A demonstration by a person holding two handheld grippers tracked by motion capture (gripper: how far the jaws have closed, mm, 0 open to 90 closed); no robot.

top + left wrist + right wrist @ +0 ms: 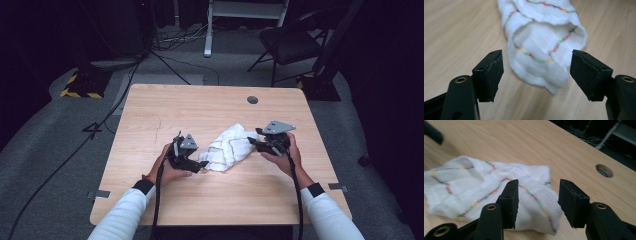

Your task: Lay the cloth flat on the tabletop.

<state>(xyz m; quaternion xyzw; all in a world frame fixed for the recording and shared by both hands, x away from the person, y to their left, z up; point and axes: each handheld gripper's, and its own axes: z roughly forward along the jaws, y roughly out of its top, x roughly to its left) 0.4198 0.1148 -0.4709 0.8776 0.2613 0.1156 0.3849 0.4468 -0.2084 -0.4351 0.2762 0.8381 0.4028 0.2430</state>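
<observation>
Both hand-held grippers, left (196, 165) and right (256, 138), flank the crumpled white cloth with coloured stitched lines (229, 147) mid pale wooden tabletop (200, 105), jaws apart, seemingly having released it

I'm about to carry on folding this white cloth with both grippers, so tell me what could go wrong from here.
1. The cloth lies bunched and loosely doubled over, so a pinch may catch a single layer and pull the fold apart.
2. Both the left gripper and the right gripper stand open with nothing gripped; closing from here could miss the edge.
3. With nothing weighing the cloth down, it may slide on the smooth table when nudged.
</observation>
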